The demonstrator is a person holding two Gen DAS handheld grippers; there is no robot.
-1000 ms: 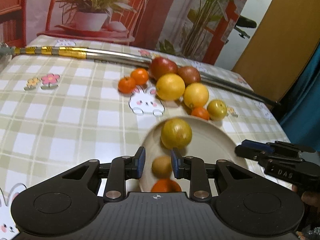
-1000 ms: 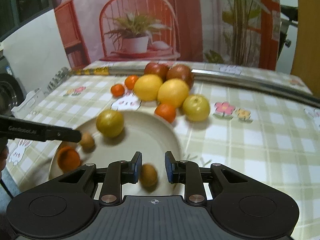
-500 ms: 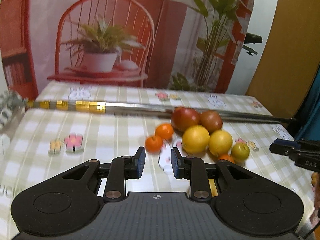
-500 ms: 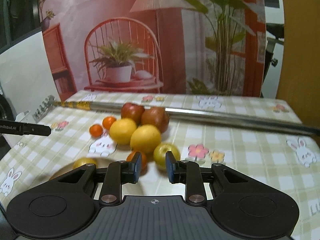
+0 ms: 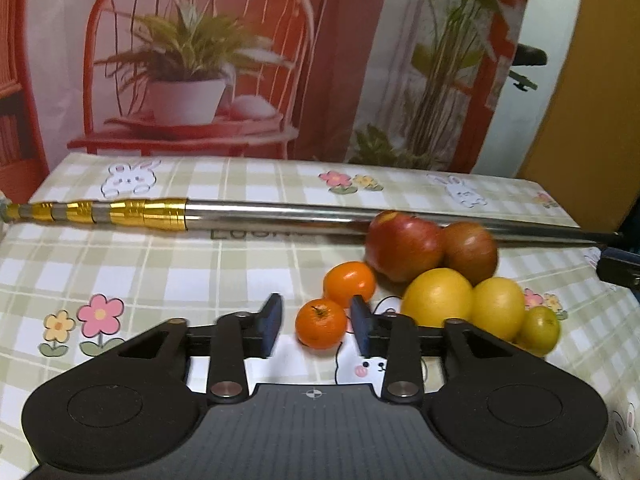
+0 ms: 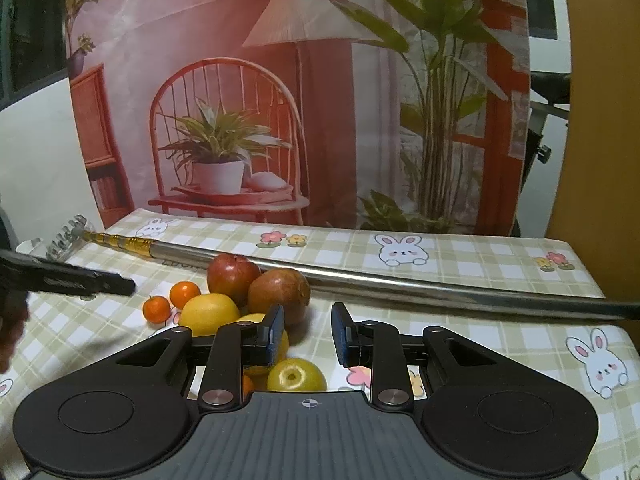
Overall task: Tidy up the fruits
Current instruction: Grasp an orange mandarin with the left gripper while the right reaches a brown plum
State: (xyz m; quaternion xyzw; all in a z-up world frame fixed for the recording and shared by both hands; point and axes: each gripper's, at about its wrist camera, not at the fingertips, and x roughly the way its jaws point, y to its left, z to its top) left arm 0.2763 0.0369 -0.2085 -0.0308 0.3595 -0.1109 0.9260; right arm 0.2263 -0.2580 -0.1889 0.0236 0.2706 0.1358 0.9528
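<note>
Loose fruit lies in a cluster on the checked tablecloth: a red apple (image 5: 404, 246), a brownish-red fruit (image 5: 470, 254), two yellow citrus (image 5: 438, 298), a yellow-green fruit (image 5: 540, 330) and two tangerines. My left gripper (image 5: 316, 322) points down at the nearer tangerine (image 5: 320, 324). Its jaws are opening, and the tangerine shows in the gap, untouched by the pads. My right gripper (image 6: 308, 334) hangs shut and empty over the cluster's right side, above the yellow-green fruit (image 6: 296, 376). The left gripper's tip (image 6: 80, 280) shows in the right wrist view. No plate is in view.
A long steel pole with gold bands (image 5: 280, 220) lies across the table behind the fruit, touching the apple's far side. A printed backdrop of a chair and plants hangs beyond the far table edge. The cloth (image 6: 480, 344) right of the fruit bears only printed rabbits and flowers.
Both views have drawn back from the plate, which has dropped out of sight, and now face the loose fruit. The left jaws have spread wider around the near tangerine.
</note>
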